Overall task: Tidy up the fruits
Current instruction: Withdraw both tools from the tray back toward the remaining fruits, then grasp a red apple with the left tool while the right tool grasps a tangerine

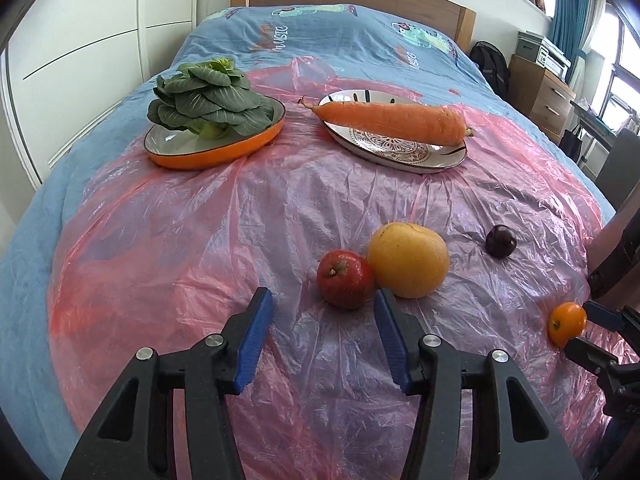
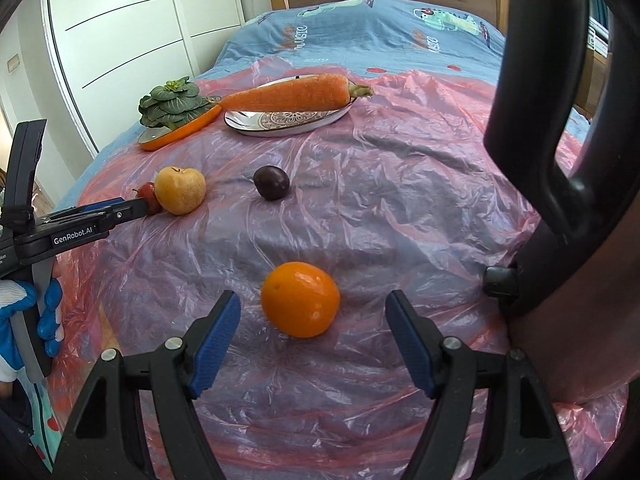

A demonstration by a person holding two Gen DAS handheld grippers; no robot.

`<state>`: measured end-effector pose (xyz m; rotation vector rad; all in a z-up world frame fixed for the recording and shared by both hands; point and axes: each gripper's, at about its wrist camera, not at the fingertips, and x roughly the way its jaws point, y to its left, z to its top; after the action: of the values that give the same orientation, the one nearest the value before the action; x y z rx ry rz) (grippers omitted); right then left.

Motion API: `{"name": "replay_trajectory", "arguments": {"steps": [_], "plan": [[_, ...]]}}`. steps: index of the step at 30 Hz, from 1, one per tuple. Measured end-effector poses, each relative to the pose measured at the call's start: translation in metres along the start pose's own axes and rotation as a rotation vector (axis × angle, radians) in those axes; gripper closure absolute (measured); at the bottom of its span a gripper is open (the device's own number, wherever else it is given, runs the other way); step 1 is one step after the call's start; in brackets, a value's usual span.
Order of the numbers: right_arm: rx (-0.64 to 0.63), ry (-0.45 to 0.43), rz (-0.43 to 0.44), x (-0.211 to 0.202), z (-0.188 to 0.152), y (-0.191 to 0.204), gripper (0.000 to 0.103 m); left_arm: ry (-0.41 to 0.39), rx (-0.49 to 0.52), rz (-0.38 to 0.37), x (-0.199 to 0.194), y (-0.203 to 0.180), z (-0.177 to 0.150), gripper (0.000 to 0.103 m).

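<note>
two grippers were over the pink plastic sheet point(image 1: 200, 240). my left gripper point(image 1: 323, 300) stood partly spread with nothing gripped, the red apple point(image 1: 346, 279) just ahead of its tips, touching the yellow apple point(image 1: 408, 260). my right gripper point(image 2: 313, 310) gaped wide, the orange point(image 2: 300, 299) loose between its tips, pads clear of it. beyond lay the dark plum point(image 2: 272, 182).

The red apple point(image 2: 147, 196) sits mostly hidden behind the left gripper point(image 2: 140, 207) and the yellow apple point(image 2: 181, 191).
</note>
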<state>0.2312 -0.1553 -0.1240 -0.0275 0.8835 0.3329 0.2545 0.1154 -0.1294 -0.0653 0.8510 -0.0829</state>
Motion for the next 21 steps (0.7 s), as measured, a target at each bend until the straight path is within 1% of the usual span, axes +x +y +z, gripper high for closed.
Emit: {"name": "replay_trajectory", "arguments": {"steps": [1, 4, 6, 11, 21], "plan": [[-0.006, 0.003, 0.0, 0.002, 0.0, 0.001, 0.0, 0.003, 0.002, -0.001, 0.001, -0.001, 0.001, 0.06], [-0.022, 0.009, -0.008, 0.007, 0.001, 0.004, 0.0, 0.007, 0.005, -0.002, 0.005, -0.002, 0.004, 0.061], [-0.028, 0.015, -0.008, 0.01, 0.0, 0.005, 0.0, 0.011, 0.008, -0.006, 0.007, -0.003, 0.005, 0.064], [-0.04, 0.017, -0.017, 0.016, -0.002, 0.007, 0.0, 0.015, 0.012, -0.015, 0.013, -0.006, 0.008, 0.076], [-0.052, 0.004, -0.022, 0.019, -0.008, 0.009, 0.0, 0.018, 0.0, -0.014, 0.022, -0.004, 0.009, 0.077]]}}
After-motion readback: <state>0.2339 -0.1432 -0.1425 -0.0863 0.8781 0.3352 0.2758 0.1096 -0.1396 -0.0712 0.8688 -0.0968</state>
